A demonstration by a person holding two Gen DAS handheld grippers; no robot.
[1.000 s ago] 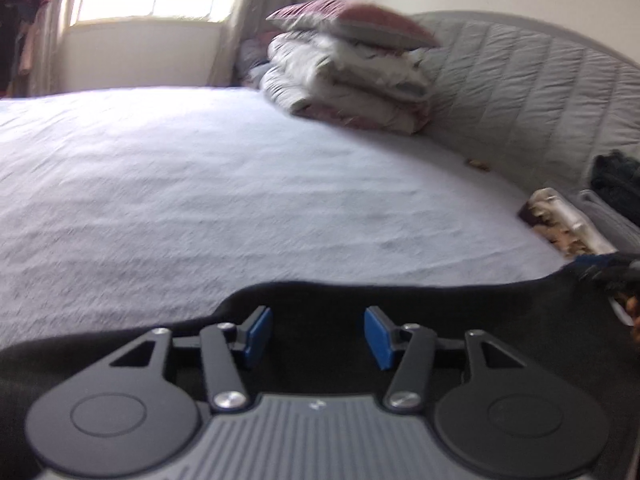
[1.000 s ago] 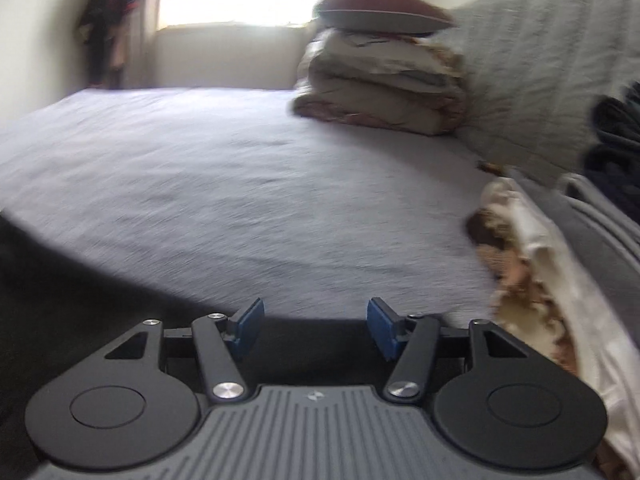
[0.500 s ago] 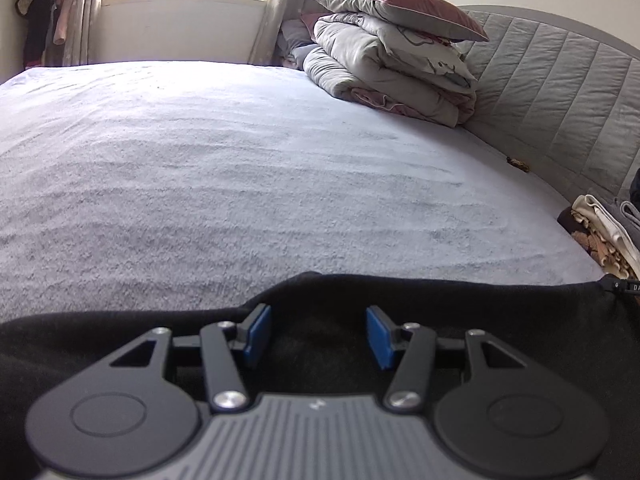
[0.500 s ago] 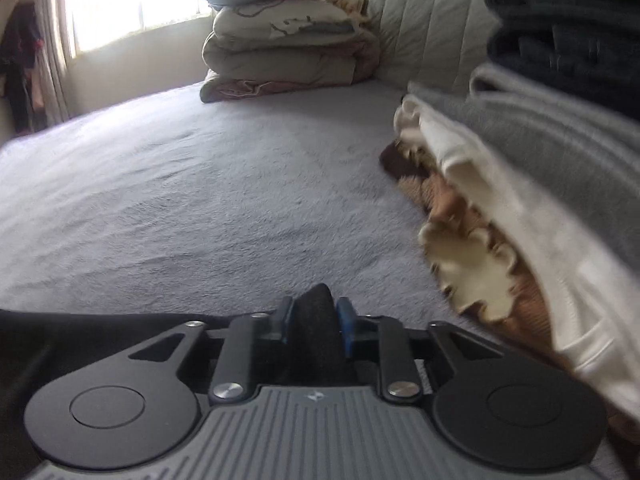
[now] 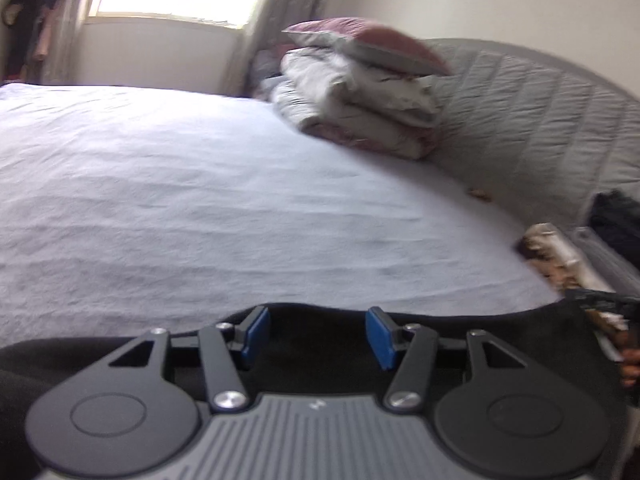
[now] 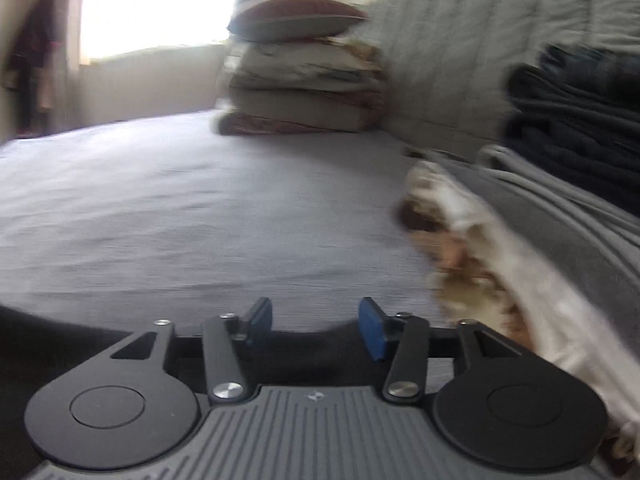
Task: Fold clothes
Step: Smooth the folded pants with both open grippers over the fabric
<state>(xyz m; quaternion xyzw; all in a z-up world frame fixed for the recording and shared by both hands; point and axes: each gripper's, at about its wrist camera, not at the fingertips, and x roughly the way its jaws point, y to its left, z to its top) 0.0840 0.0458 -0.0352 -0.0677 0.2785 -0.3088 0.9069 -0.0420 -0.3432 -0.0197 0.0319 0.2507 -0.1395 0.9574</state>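
**Both grippers over the black garment's edge**

The left gripper [image 5: 316, 334] is opening, black garment [image 5: 500, 336] lying under and between its pads, unpinched. The right gripper [image 6: 316, 326] is opening too, over the same dark, soft cloth, spread flat on the bed [image 5: 200, 200].

Two wrist cameras, low over the bed [image 5: 200, 200]
Both face the headboard [image 6: 460, 60] and share the pillow stack [image 5: 360, 92]

Black garment [image 5: 460, 332], soft and dark, spread flat along the near edge of the bed
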